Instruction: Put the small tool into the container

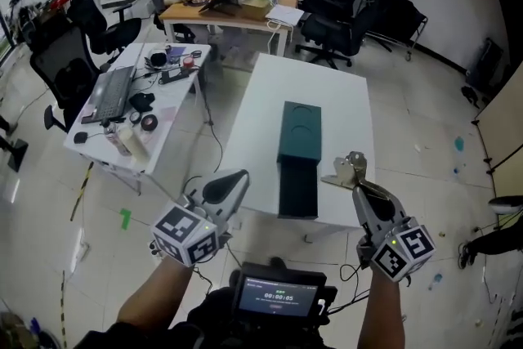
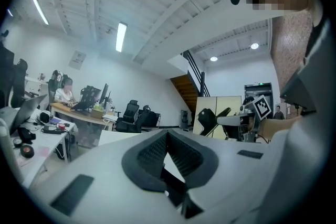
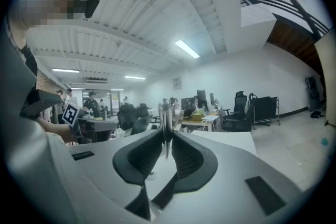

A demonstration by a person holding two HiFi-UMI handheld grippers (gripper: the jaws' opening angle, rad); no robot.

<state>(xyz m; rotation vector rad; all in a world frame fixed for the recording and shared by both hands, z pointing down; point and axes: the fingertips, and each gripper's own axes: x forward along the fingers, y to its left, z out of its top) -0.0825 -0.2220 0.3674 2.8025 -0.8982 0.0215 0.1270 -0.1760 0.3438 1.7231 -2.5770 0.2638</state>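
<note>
Head view: container [image 1: 299, 135] seen on table [image 1: 343, 94], dark green, drawer-like part drawn out at near end. Tool [image 1: 351, 170] held by R gripper [image 1: 357, 185] over table's near-right edge, just right of container. L gripper [image 1: 242, 175] held at table's near-left edge.

L gripper view: jaws pressed together, nothing betw.

R gripper view: jaws clenched on tool [image 3: 165, 115]; thin metal seen sticking up past tips.

Dark teal container [image 1: 299, 135], silvery tool [image 1: 350, 170]

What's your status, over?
Left gripper shut, empty. Right gripper shut on small tool, raised right of container. Path to container looks clear.
</note>
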